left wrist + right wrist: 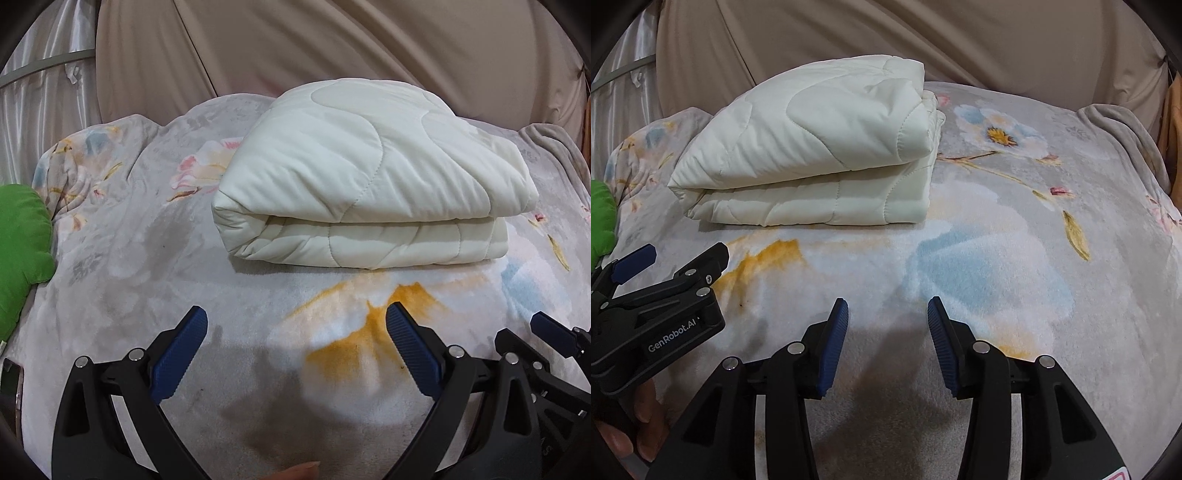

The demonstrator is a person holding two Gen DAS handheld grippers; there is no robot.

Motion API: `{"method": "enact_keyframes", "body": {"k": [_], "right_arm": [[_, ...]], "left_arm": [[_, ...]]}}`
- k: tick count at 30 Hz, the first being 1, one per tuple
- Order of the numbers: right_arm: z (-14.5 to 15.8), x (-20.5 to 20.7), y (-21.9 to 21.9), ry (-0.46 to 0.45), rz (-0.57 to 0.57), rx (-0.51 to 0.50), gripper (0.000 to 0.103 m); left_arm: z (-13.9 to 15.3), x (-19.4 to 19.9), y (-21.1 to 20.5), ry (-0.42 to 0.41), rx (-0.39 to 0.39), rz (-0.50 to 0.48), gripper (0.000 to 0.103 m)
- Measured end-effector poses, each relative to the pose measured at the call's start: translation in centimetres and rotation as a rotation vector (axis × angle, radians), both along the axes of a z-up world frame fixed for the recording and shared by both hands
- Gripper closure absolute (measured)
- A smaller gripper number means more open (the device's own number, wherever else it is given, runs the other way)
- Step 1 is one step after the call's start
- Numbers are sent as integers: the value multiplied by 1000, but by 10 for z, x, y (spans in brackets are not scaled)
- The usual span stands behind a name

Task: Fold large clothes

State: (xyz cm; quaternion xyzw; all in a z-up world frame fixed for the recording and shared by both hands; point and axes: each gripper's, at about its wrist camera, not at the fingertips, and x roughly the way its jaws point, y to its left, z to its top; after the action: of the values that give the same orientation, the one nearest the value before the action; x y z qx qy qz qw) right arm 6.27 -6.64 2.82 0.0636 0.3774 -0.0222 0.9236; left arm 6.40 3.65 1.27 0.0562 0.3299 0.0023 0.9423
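Cream quilted padded comforter (373, 177) lies folded in a compact stack on the grey floral fleece blanket (147, 258), ahead of the left gripper (295, 328) and right gripper (887, 314), both spread apart and empty, presumably because folding is complete.

A bright green padded cushion (22, 236) at the left edge of the grey floral plush blanket (122, 258) is cut off by the frame in both views. A shiny flat object (11, 384) at the blanket's near left edge is too cropped to identify. A fingertip (301, 470) barely enters at the bottom.
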Motion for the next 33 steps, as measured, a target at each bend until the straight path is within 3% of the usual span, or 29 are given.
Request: {"method": "enact_keyframes", "body": {"k": [33], "right_arm": [[0, 0, 7, -2, -2, -25, 58]], "left_arm": [[1, -1, -5, 1, 31, -27, 8]]}}
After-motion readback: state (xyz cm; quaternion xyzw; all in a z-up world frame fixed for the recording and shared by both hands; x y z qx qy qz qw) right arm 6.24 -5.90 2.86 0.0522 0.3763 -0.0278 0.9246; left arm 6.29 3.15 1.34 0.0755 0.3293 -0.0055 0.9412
